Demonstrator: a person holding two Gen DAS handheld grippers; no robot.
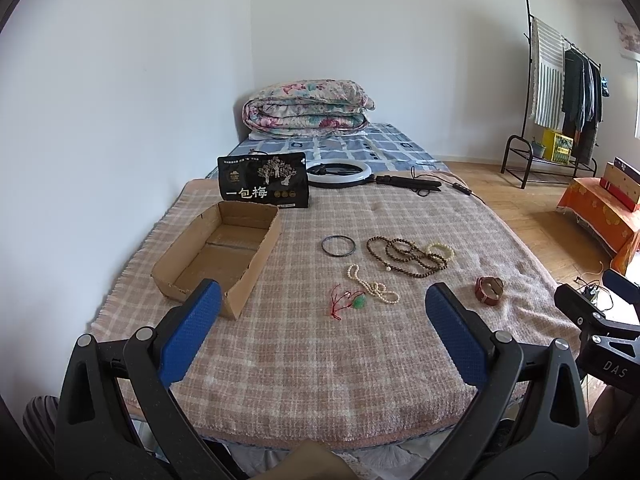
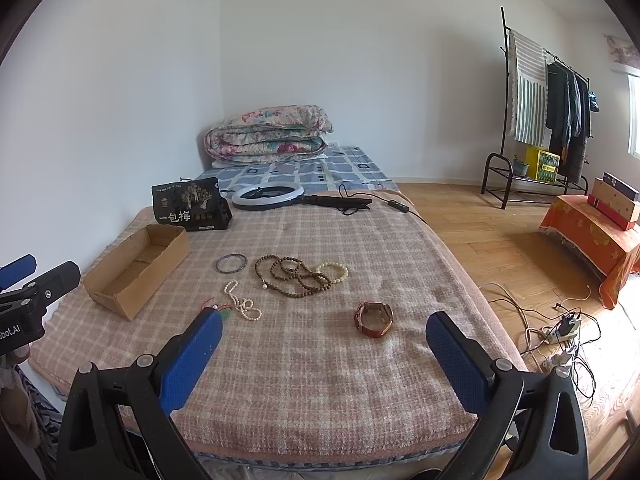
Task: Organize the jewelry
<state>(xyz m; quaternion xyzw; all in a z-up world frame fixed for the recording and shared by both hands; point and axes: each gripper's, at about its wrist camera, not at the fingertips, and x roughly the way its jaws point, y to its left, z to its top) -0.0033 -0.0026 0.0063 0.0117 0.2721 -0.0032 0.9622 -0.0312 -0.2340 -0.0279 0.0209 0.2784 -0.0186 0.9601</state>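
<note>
Both grippers hover above the near edge of a bed covered by a pink-and-white checked blanket point(image 1: 320, 360), and neither grips anything. The left gripper point(image 1: 322, 332) has its blue-padded fingers point(image 1: 192, 336) spread wide apart; the right gripper point(image 2: 324, 356) is likewise spread wide, its fingers point(image 2: 456, 360) empty.

In the left wrist view, an open shallow brown cardboard box point(image 1: 218, 256) sits left of centre with nothing visible inside. To its right, loose on the blanket, lie a thin dark bangle point(image 1: 338, 246), a long brown wooden bead necklace point(image 1: 404, 256) in loops, and a pale cream bead bracelet point(image 1: 441, 250) touching the necklace's right end. Nearer the camera lie a white pearl-like bead strand point(image 1: 372, 289), a red cord with a green pendant point(image 1: 348, 302) just left of it, and a reddish-brown wide bracelet point(image 1: 489, 290) at right, apart from the rest.

Beyond the box stands a black snack bag with white Chinese characters point(image 1: 264, 182), and a white ring light on a black handle point(image 1: 344, 174) lies beside it. A folded floral quilt point(image 1: 308, 108) rests at the far end of the bed.
</note>
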